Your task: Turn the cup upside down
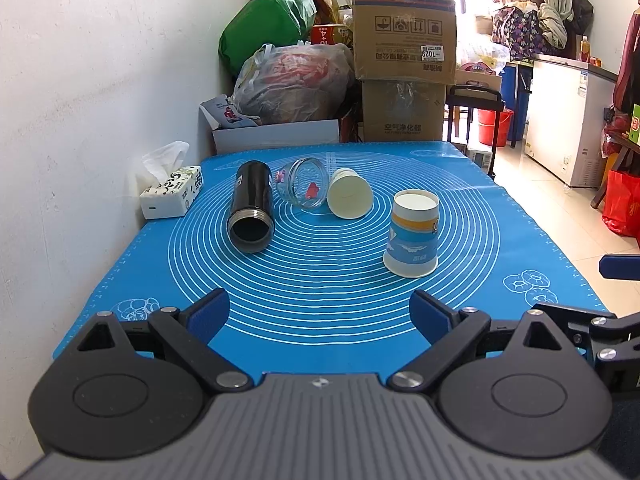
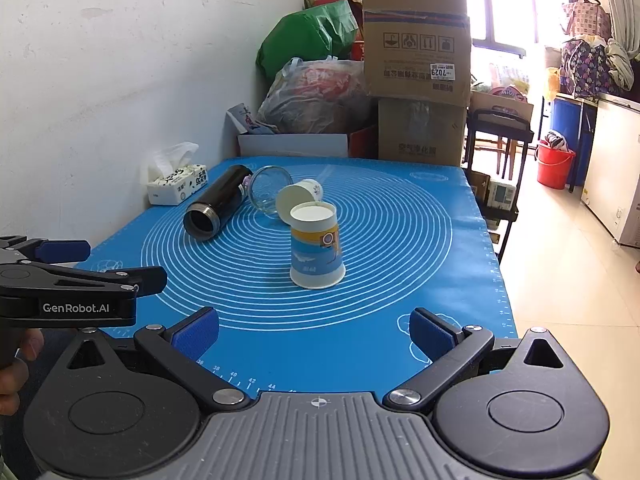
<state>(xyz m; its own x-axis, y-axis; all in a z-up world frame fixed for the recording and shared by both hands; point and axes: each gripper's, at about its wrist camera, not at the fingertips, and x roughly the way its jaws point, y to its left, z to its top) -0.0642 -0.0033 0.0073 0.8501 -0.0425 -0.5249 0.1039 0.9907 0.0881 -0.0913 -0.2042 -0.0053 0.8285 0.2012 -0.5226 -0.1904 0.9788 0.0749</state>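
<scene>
A blue-and-white paper cup [image 1: 412, 234] stands upside down on the blue mat [image 1: 320, 304], rim down; it also shows in the right wrist view [image 2: 316, 246]. Behind it lie on their sides a white paper cup [image 1: 350, 193] [image 2: 298, 200], a clear glass jar [image 1: 302, 184] [image 2: 269, 186] and a black flask [image 1: 252, 206] [image 2: 218, 202]. My left gripper [image 1: 320, 316] is open and empty near the mat's front edge. My right gripper [image 2: 314, 332] is open and empty, in front of the upside-down cup. The left gripper shows at the left of the right wrist view [image 2: 80, 276].
A tissue box [image 1: 172, 192] sits at the mat's left edge against the white wall. Cardboard boxes [image 1: 404, 48] and plastic bags [image 1: 296, 80] pile up behind the table. A black trolley [image 1: 474, 120] and open floor lie to the right.
</scene>
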